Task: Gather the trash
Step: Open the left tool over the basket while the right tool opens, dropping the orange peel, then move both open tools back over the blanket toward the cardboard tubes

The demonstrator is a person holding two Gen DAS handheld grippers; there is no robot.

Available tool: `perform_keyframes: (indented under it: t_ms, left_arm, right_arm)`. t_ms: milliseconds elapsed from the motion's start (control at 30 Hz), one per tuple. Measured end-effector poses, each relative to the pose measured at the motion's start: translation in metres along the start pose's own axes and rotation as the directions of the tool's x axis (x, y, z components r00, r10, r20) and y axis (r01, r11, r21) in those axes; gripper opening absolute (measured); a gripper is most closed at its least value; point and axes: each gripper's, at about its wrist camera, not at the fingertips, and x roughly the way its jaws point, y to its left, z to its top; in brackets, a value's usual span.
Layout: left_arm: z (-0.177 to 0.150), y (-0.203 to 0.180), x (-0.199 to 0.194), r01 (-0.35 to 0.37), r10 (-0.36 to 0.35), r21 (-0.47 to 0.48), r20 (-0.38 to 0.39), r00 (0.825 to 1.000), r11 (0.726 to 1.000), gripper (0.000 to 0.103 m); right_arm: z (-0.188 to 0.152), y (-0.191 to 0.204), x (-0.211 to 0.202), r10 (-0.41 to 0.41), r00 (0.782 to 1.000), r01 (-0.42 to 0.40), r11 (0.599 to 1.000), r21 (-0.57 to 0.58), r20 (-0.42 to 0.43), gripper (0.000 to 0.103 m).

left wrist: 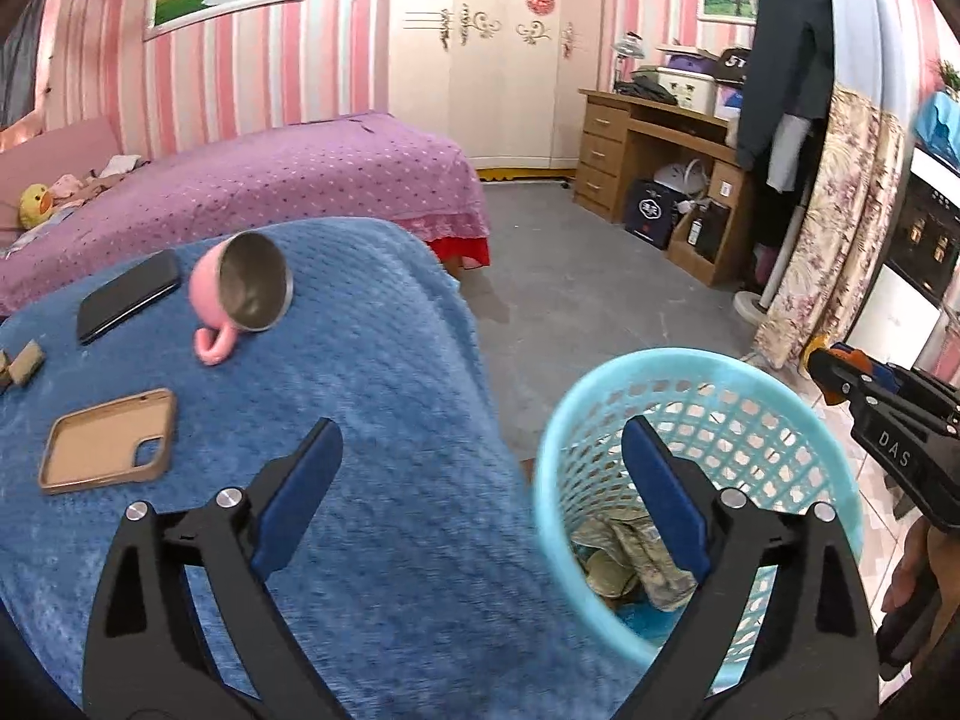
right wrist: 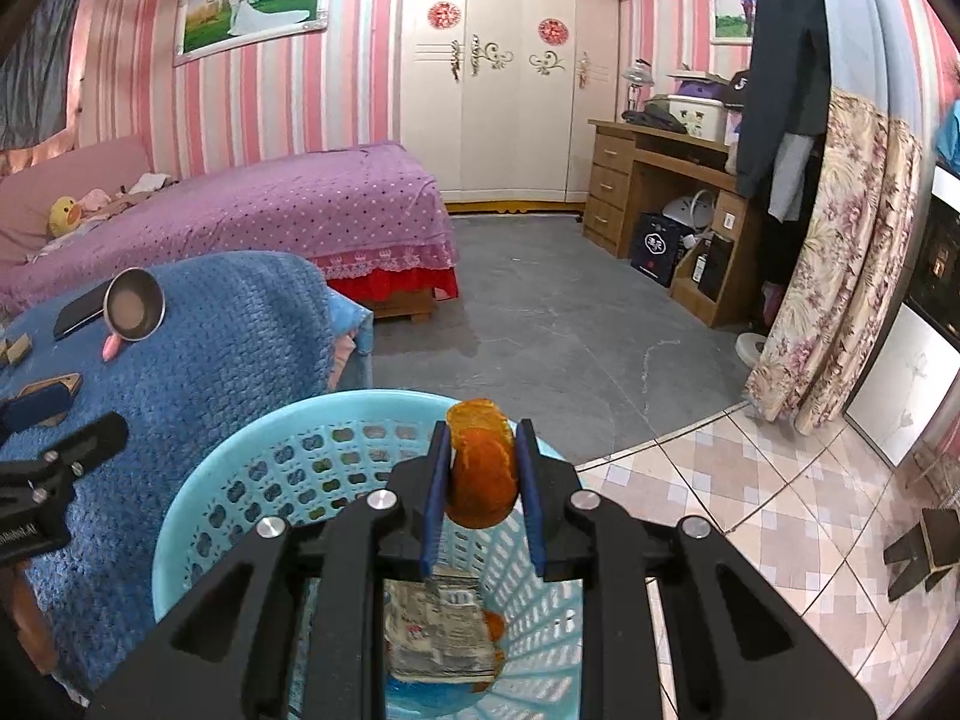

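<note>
Trash sits in and over the basket (right wrist: 198, 516), a round pale-blue plastic bin with lattice walls standing on the floor just beside the counter (left wrist: 372, 420), which wears a nubby blue fleece blanket. At the basket's bottom lies crumpled printed paper (right wrist: 444, 630), with an orange scrap at its edge.

On the counter, from big to small: a pink mug (left wrist: 240, 294) tipped on its side, steel-lined mouth facing the camera, handle down on the cloth; a flat black phone (left wrist: 129, 297) beside it; a tan phone case (left wrist: 108, 441), hollow side up; two small brown blocks (left wrist: 24, 363) at the left edge.

The right gripper (right wrist: 483, 462) has its blue-padded fingers clenched on an orange peel (right wrist: 483, 468), a curled, rough-skinned piece standing with its long axis roughly upright, top poking past the fingertips, held above the basket's mouth. The left gripper (left wrist: 480, 480) is spread wide and holds nothing, one finger over the blanket, the other over the basket.
</note>
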Motion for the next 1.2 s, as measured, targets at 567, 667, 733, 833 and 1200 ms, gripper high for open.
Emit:
perform_keyframes:
  t_ms: [567, 667, 733, 833, 1200]
  left_arm:
    - [0.006, 0.078, -0.043, -0.109, 0.11, -0.024, 0.062, 0.992, 0.994, 0.094]
    - [0.007, 0.092, -0.047, -0.107, 0.11, -0.043, 0.069, 0.992, 0.993, 0.094]
    - [0.008, 0.099, -0.049, -0.11, 0.114, -0.048, 0.074, 0.991, 0.993, 0.095]
    - [0.009, 0.109, -0.051, -0.12, 0.124, -0.047, 0.081, 0.989, 0.992, 0.095]
    - [0.026, 0.167, -0.059, -0.16, 0.17, -0.092, 0.114, 0.979, 0.983, 0.096]
  right_arm:
    - [0.01, 0.063, 0.002, 0.005, 1.0, -0.005, 0.999, -0.031, 0.004, 0.08]
    - [0.01, 0.069, 0.002, 0.002, 1.0, -0.002, 1.0, -0.017, 0.016, 0.089]
    - [0.011, 0.073, 0.001, -0.01, 1.0, 0.01, 1.0, -0.01, 0.023, 0.093]
    - [0.011, 0.078, 0.003, -0.014, 1.0, 0.014, 1.0, -0.009, 0.025, 0.094]
    - [0.015, 0.108, 0.006, -0.045, 0.998, 0.046, 0.999, -0.022, 0.039, 0.094]
